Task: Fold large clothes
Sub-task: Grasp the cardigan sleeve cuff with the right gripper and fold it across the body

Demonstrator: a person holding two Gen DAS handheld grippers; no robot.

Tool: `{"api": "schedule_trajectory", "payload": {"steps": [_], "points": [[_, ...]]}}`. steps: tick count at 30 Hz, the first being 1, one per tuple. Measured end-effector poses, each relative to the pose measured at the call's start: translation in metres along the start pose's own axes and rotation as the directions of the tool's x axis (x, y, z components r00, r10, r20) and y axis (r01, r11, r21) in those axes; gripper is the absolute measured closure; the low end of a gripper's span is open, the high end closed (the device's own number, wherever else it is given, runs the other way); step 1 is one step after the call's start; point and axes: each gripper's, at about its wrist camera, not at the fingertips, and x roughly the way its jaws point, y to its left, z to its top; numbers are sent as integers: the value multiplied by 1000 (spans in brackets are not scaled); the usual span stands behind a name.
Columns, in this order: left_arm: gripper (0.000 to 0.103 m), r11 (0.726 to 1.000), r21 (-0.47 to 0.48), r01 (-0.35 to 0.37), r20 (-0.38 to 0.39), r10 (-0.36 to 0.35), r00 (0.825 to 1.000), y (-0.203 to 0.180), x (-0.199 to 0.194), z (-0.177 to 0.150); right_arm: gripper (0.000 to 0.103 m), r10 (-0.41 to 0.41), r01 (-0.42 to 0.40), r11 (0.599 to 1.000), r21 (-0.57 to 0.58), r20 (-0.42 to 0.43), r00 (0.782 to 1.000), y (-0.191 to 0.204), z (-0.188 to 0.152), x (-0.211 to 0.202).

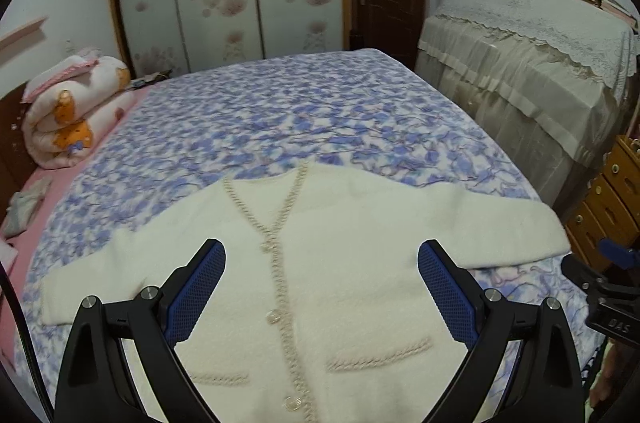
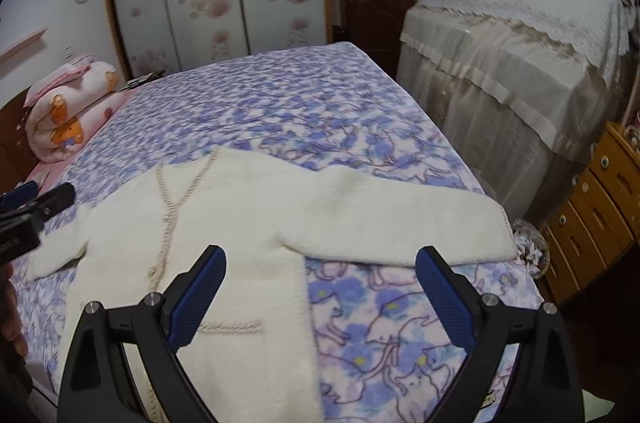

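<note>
cream cardigan (image 1: 320, 283) lies flat below both spread hand-held grippers.

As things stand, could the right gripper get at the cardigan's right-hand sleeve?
Probably yes: the right gripper is open above the bed, and the sleeve of the cardigan lies flat just ahead with nothing over it.

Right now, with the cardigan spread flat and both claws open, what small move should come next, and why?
Probably lower the right claw onto the right sleeve and close on it. The cardigan lies flat and buttoned on the bed, sleeves stretched out, nothing folded. The left claw hovers open over the chest, holding nothing.
</note>
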Motion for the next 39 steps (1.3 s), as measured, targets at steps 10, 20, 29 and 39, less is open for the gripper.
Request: {"api": "schedule_trajectory", "payload": {"steps": [10,20,29,39], "points": [[7,1000,24,10,-136,-6,991,-55,128,19,19,65,-12,939,343,-143,988,-124,-22,104],[7,1000,6,-1,-248,2,969,-91,223,-11,22,103,41,769,638,-187,977,-216,-61,182],[7,999,-28,41,-294,-48,955,-81,228,-29,64,-2,131,712,690,-184,983,-252,-49,211],[7,999,-48,-14,-264,1,965,-35,196,-34,94,42,-79,966,248,152,988,-106,37,122]]}}
